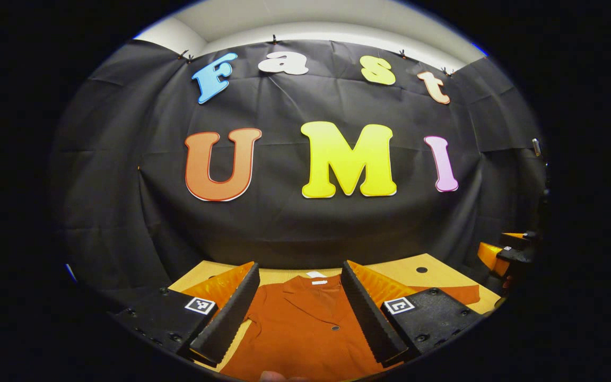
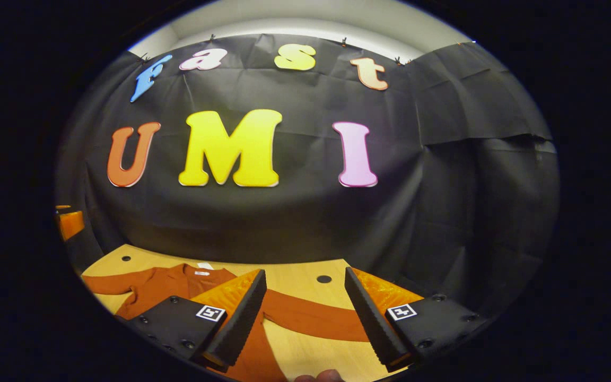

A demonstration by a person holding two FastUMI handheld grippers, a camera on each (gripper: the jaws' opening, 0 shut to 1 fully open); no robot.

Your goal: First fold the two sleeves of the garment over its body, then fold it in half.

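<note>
A: How many garments do you see?

B: One. The garment [image 1: 305, 329] is rust-orange and lies flat on one wooden table [image 1: 406, 268]. In the left gripper view it sits right under and between the two fingers of the left gripper [image 1: 300, 313]. It has one white tag at the collar [image 1: 316, 275] and one small button [image 1: 334, 328].

A: And the sleeves?

B: Two. In the right gripper view, one sleeve [image 2: 313, 318] stretches out across the gap of the right gripper [image 2: 303, 318]. The other sleeve [image 2: 106, 284] reaches out far to the left of it.

A: Are the tongs holding anything?

B: No. Both sets have their fingers spread wide apart, with nothing between them.

A: Anything else?

B: Two round holes [image 2: 324, 279] in the table, seen in the right gripper view, just past the fingers.
</note>
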